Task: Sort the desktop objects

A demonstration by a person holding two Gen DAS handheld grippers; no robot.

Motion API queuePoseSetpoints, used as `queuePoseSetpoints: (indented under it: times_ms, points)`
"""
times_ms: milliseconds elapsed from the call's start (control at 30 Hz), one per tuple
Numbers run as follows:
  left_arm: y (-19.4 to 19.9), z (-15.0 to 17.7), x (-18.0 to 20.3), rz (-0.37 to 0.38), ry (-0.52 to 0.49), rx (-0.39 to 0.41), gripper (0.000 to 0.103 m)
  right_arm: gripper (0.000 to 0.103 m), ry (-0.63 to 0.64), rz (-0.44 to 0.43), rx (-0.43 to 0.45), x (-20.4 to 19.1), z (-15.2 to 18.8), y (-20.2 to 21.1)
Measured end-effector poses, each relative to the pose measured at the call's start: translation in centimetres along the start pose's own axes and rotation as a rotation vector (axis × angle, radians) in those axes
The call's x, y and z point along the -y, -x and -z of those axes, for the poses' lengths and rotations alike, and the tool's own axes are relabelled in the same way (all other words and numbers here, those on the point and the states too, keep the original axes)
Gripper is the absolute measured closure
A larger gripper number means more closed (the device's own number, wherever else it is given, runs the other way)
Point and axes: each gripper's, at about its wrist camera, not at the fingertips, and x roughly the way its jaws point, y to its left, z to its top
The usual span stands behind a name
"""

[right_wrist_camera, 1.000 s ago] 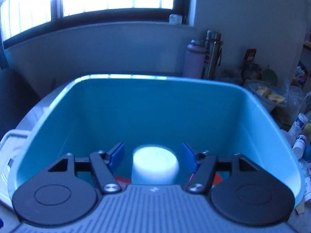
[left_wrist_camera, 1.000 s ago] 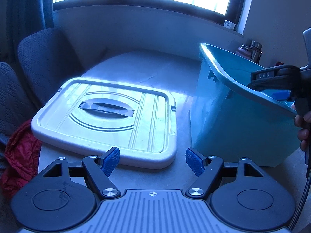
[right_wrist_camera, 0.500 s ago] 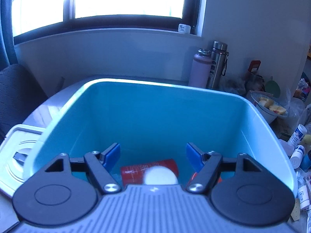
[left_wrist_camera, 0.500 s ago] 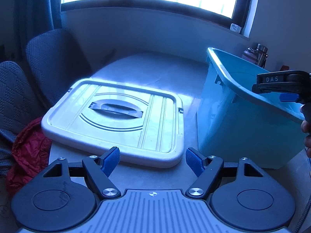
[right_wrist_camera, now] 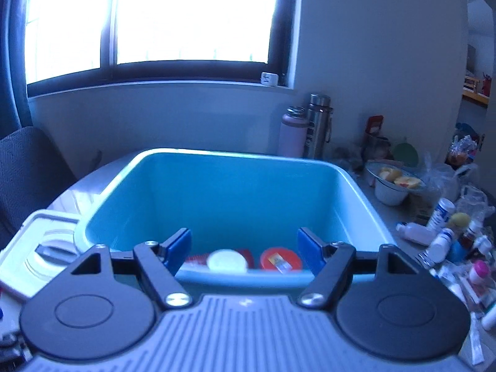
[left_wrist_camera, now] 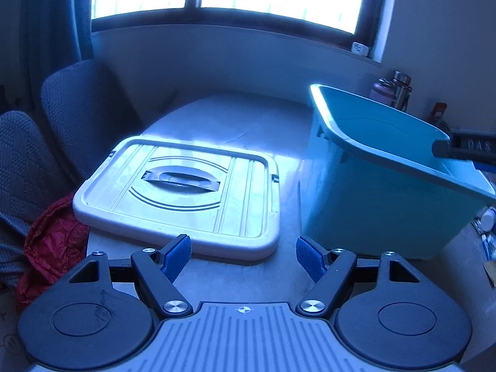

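A teal plastic bin (right_wrist_camera: 235,186) stands on the table; it also shows in the left wrist view (left_wrist_camera: 384,192). Inside it lie a white round container (right_wrist_camera: 227,260), a red packet (right_wrist_camera: 198,258) and an orange-red lidded jar (right_wrist_camera: 280,259). My right gripper (right_wrist_camera: 244,249) is open and empty, above the bin's near rim. My left gripper (left_wrist_camera: 243,257) is open and empty, low over the table just in front of the bin's white lid (left_wrist_camera: 183,192), which lies flat to the left of the bin.
Several small bottles and tubes (right_wrist_camera: 446,235) crowd the table right of the bin. A bowl of fruit (right_wrist_camera: 392,184) and two flasks (right_wrist_camera: 307,130) stand behind. Grey chairs (left_wrist_camera: 77,108) and a red cloth (left_wrist_camera: 52,241) are at the left.
My right gripper has risen and pulled back out of the bin; the white container it was around now lies inside. My left gripper has drawn back a little.
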Motion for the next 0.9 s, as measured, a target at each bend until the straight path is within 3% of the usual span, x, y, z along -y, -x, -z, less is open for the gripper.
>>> queuePoseSetpoints:
  times_ms: [300,467,900]
  points:
    - [1.6,2.2,1.2,0.031,-0.085,-0.048,0.026,0.028,-0.026,0.044,-0.062,1.9,4.5,3.2]
    - [2.7,3.4,1.0,0.045,-0.091,-0.049,0.026,0.019,-0.036,0.061,-0.061,2.4,6.8,5.2]
    - [4.2,7.5,-1.0,0.028,-0.09,-0.114,0.026,0.019,-0.006,0.04,-0.127,1.3,11.7,7.7]
